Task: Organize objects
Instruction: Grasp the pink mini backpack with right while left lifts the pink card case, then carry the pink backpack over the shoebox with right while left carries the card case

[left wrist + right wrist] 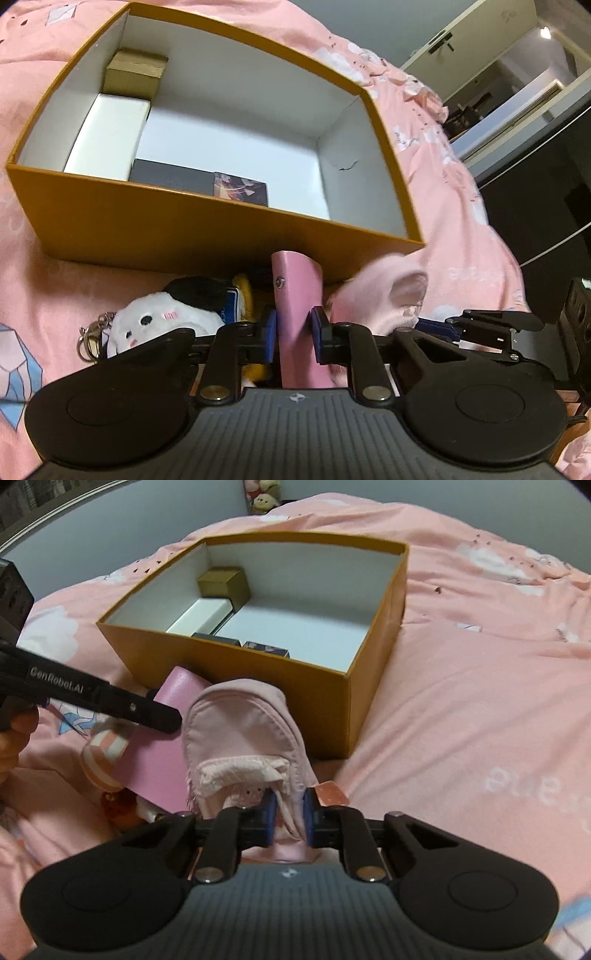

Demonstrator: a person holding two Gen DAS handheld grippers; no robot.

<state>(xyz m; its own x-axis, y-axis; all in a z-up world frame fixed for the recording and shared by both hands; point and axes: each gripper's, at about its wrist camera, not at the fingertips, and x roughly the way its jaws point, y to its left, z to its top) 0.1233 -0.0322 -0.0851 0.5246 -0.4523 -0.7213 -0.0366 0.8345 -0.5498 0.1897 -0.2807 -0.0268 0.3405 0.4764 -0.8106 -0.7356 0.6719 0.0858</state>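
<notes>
The left gripper [292, 334] pinched a pink wallet [297, 295], its blue pads pressed against both sides; the wallet stood nearly upright just in front of the orange box [147, 221]. The right gripper [288, 818] was clamped on a pale pink pouch [240, 731], pads squeezing the fabric near its lower edge. In the right view the wallet lay at 9 o'clock of the pouch, touching it, with the left gripper's finger across it.

The box sat open on a pink bedspread [480, 701], at 12 o'clock from both grippers. Inside it, a brown box [135, 72] filled the far left corner, a white box [107, 136] lay just in front of it, and a black box [170, 177] and a patterned box [240, 188] lay side by side against the near wall.

At 9 o'clock of the wallet, in the left view, a white plush keychain [155, 321] rested on the bedspread, touching something yellow that I could not identify. A striped roll [105, 753] lay partly under the wallet in the right view.
</notes>
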